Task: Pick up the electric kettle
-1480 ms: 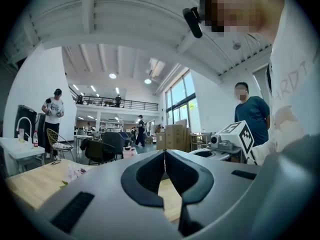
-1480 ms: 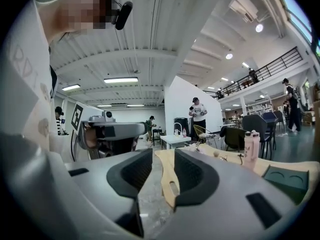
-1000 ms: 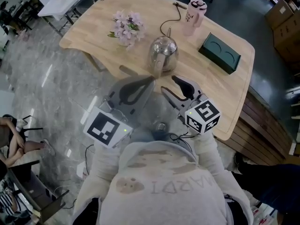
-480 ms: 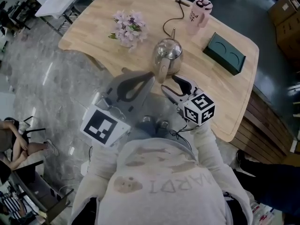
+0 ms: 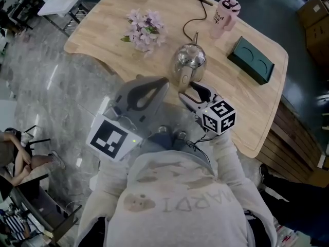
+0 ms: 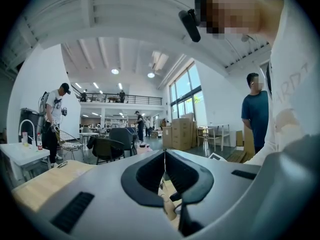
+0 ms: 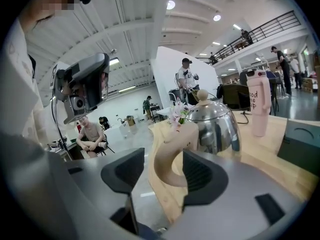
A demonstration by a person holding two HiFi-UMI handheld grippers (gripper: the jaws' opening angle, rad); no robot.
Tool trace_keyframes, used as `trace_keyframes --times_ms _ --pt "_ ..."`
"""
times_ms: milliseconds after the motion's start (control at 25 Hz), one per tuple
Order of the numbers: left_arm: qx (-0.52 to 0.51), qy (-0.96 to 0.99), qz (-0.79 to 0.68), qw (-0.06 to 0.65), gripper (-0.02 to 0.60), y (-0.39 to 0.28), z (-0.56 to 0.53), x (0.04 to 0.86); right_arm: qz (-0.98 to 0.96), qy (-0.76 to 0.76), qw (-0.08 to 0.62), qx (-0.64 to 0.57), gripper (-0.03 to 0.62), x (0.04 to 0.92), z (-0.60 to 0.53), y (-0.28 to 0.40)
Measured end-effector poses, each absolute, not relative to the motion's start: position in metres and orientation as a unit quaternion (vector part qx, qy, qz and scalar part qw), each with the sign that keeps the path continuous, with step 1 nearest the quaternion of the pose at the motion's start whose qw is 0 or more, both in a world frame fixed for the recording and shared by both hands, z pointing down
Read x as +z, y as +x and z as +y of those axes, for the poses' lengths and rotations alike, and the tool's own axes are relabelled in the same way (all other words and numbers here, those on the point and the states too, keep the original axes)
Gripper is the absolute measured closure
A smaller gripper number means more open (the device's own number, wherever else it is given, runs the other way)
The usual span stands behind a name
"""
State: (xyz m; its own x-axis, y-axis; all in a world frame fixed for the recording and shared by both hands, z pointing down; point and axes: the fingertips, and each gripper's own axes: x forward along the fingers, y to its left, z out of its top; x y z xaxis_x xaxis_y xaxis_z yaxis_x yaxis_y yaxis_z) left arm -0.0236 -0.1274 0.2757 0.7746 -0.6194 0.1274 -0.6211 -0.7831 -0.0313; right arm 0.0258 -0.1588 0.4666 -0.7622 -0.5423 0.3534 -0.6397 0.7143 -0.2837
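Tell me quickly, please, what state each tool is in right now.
Left tool: closed, empty.
Right tool: open; the kettle's handle sits between its jaws, not gripped.

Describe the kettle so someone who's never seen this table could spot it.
Find the light wooden table; near the middle of its near edge stands the kettle, between the pink flowers and the dark green box. It is the only shiny metal thing there, a dome with a pale curved handle.

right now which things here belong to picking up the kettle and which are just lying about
In the job: electric kettle, its handle, right gripper open by it.
Lying about: flowers, pink tumbler, green box.
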Motion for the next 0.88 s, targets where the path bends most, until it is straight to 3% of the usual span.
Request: trace_keyframes --times_ms 880 --pt "0.077 0.938 -0.336 0.017 0.568 -0.040 -0.147 0.287 -0.920 0.288 0.139 0.225 0.372 0.492 -0.173 -0.001"
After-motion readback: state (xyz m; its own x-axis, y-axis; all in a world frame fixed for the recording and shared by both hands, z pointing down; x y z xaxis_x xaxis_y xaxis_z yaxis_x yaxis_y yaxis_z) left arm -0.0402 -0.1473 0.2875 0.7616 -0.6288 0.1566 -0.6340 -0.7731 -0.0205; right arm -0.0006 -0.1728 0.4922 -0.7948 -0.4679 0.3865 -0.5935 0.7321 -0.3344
